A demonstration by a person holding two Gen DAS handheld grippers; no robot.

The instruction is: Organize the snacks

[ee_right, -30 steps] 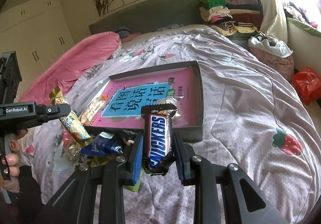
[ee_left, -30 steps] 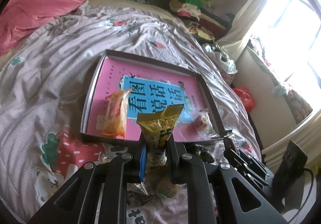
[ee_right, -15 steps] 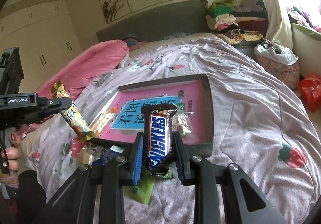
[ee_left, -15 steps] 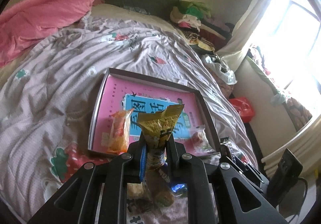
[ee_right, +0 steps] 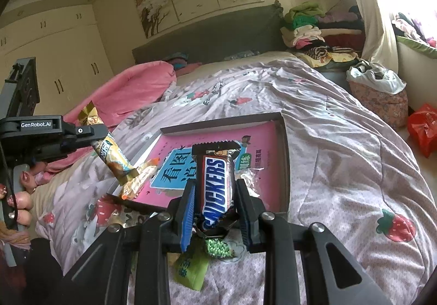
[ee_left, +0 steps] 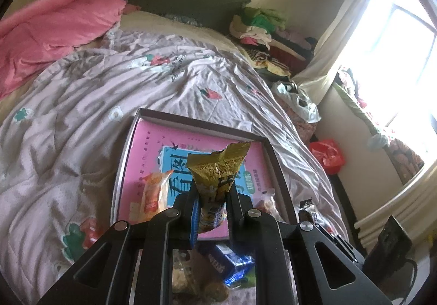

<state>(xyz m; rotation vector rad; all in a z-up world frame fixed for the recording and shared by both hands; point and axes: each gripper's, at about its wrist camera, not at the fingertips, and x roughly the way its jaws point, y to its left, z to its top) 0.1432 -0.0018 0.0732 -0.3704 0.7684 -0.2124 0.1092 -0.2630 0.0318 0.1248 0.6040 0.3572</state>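
My left gripper [ee_left: 211,195] is shut on a gold-yellow snack packet [ee_left: 215,168], held up in the air in front of a shallow box [ee_left: 199,120] with a pink printed bottom. The same packet [ee_right: 113,157] hangs from that gripper at the left of the right wrist view. My right gripper [ee_right: 215,197] is shut on a Snickers bar [ee_right: 217,184], held just before the box [ee_right: 284,165]. Inside the box lie an orange snack pack [ee_left: 154,191] on the left and a clear-wrapped snack [ee_left: 269,204] on the right.
Loose snacks lie on the strawberry-print quilt [ee_left: 82,113] below the grippers: a blue packet [ee_left: 232,264] and a green packet [ee_right: 192,269]. A pink duvet [ee_left: 52,31] sits at the bed's far left. Piled clothes [ee_right: 314,31] and a red bag [ee_right: 424,127] stand by the window.
The left gripper has risen with the gold packet, so the box sits lower in its view. The right gripper has tilted up slightly, still gripping the Snickers bar.
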